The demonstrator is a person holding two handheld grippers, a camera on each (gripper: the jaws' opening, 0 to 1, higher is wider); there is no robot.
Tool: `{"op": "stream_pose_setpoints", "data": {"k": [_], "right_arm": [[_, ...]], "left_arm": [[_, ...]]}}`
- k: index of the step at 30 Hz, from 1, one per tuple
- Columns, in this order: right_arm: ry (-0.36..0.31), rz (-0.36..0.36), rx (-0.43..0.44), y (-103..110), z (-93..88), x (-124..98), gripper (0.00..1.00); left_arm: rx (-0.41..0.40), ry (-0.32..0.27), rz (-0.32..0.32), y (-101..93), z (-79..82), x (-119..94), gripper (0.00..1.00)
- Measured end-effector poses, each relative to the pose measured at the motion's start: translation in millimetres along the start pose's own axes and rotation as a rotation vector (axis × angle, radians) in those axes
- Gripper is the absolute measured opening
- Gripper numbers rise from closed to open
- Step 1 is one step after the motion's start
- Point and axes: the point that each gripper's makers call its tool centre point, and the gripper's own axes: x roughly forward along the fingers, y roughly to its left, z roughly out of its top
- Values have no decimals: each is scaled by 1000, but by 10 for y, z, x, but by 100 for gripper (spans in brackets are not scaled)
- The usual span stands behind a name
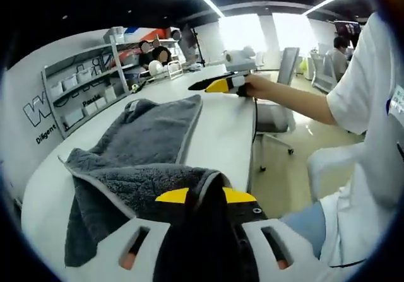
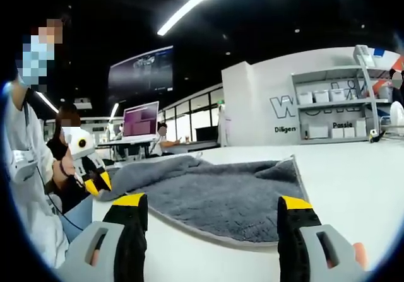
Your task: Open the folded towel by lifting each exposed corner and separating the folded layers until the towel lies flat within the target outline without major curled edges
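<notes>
The step in hand looks like the opening of a folded layer: the left tongs [image 1: 205,197] are clenched on a near corner of the grey towel [image 1: 154,137], the yellow tips pinching the pile and the cloth bunched up around them; the rest of the towel lies along the white worktop [image 1: 221,130], partly spread, its pale edging showing on the far part. The right tongs [image 2: 211,209] stand released, jaws wide apart and holding nothing, low above the worktop with the towel spread just beyond them; in the left gripper view they hang beyond the towel's far end, apart from it. No target outline can be made out. The next move probably calls for drawing the gripped corner outward and laying it down flat, while the free tongs go to the far edge to keep it from curling. Counted: one towel; two tongs; one worktop; one shelf unit [image 2: 341,105] by the wall.
</notes>
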Motion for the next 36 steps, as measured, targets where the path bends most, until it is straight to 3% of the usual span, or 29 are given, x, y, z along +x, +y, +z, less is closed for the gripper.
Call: {"op": "stream_pose_setpoints", "data": {"k": [9,13,18,25,29,36], "right_arm": [[1,-2,1,-7,1,0,86],[1,-4,3,-19,4,0,86],[4,-5,6,-11,-6,1,86],[6,-11,11,-32,-9,-3,86],[9,-14,15,-44,-12,-2,86],[13,-16,19,-40,-17,2,86]], "left_arm": [[-100,-4,-33,29,-10,-227,32],[-193,-78,-54,56,69,-387,33],[-262,-139,-3,241,84,-614,41],[-363,-203,68,470,-28,-897,56],[-429,-226,102,587,-140,-1022,63],[-476,-237,175,756,-315,-1173,74]]}}
